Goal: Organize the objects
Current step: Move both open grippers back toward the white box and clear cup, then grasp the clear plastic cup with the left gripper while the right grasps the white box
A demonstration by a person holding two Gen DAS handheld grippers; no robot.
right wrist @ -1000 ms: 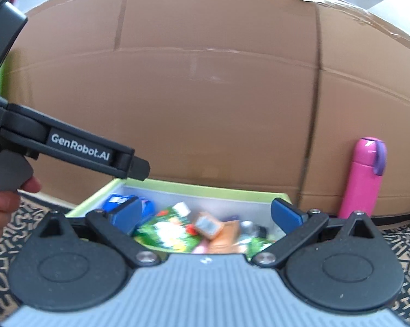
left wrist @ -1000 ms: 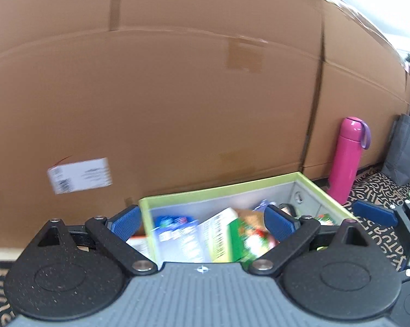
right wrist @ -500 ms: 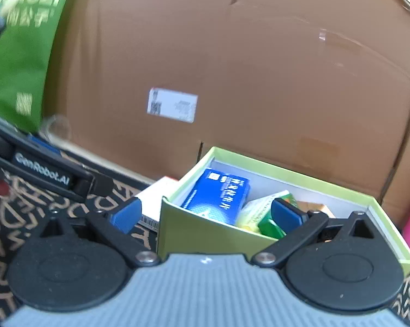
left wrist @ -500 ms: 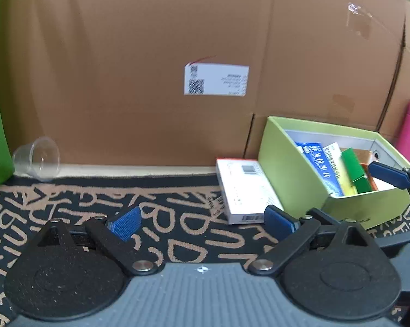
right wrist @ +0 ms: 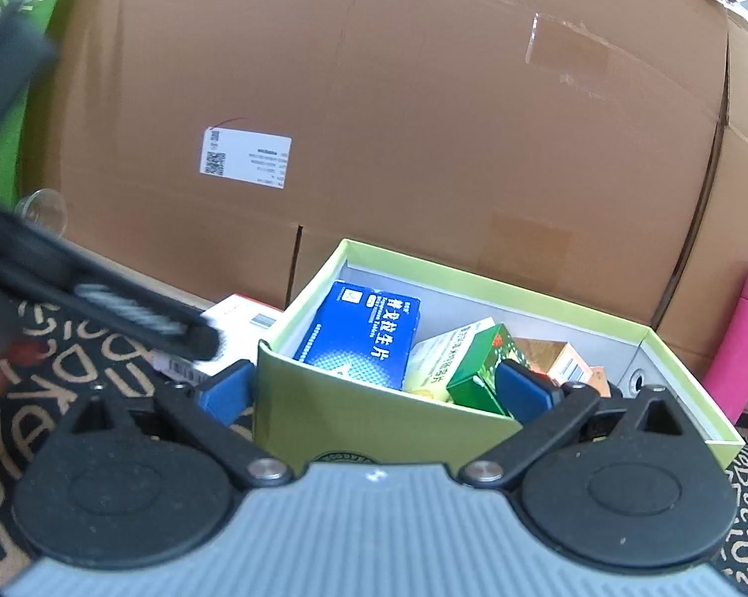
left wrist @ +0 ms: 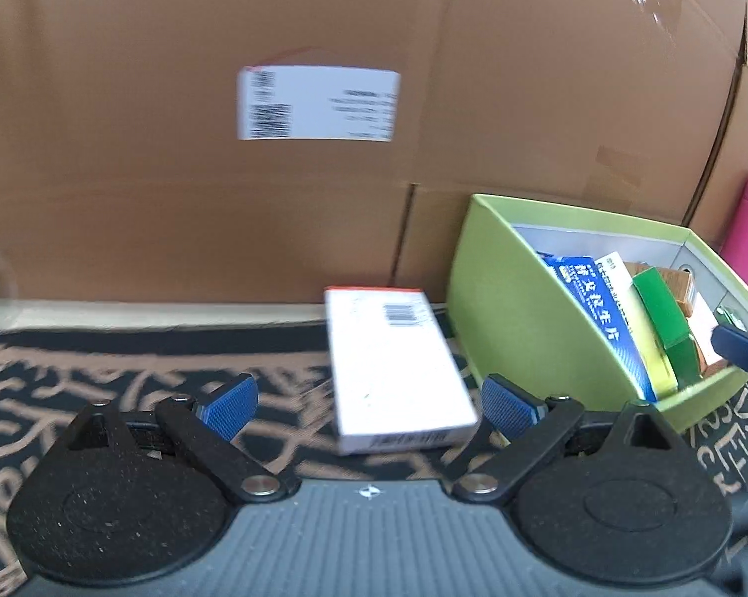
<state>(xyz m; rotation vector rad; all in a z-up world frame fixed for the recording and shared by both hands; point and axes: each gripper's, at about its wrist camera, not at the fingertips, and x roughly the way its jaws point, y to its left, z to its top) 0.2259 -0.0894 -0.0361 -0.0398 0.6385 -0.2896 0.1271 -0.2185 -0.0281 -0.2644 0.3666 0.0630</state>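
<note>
Basically left gripper (left wrist: pixel 369 405) is hanging wide open, empty, lining up on white carton (left wrist: pixel 396 368): light, stiff, crushable; I'm favouring its long edges.

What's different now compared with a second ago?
Both tools swung left. The left tool, open, has closed in on the white box lying beside the green box. The right tool, also open, hangs over the green box's near wall. Nothing was grabbed or released; the objects stayed put.

Both the left gripper (left wrist: pixel 369 405) and right gripper (right wrist: pixel 374 390) hold their fingers spread wide, gripping nothing.
</note>
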